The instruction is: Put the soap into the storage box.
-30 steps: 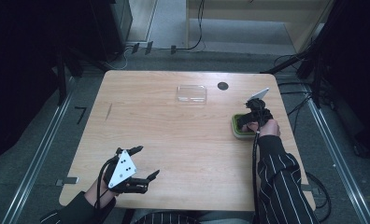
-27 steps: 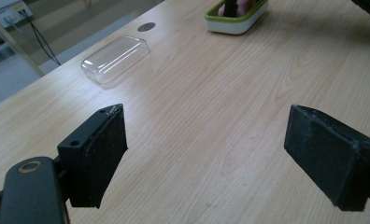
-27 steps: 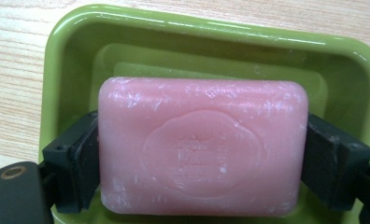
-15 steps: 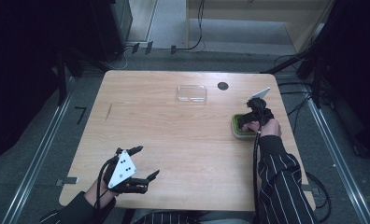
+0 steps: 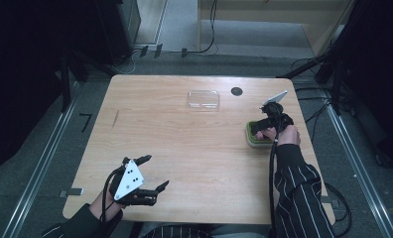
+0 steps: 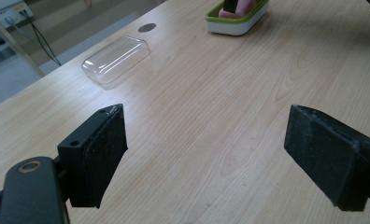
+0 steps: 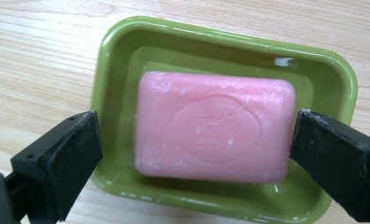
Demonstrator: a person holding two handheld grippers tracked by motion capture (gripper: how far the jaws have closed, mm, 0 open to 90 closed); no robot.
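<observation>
Soap (image 7: 215,127) lies between my right claw's (image 7: 192,154) parted jaws, in its green dish (image 7: 113,70); one jaw touches it.

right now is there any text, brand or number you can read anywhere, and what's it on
Nothing can be quoted as it reads.
Pink soap bar: an embossed round seal with letters in the middle, too faint and blurred to read.
Green soap dish: no text seen.
Clear lid: no text seen.
Grey plate on the left tool: black dots, no words.
</observation>
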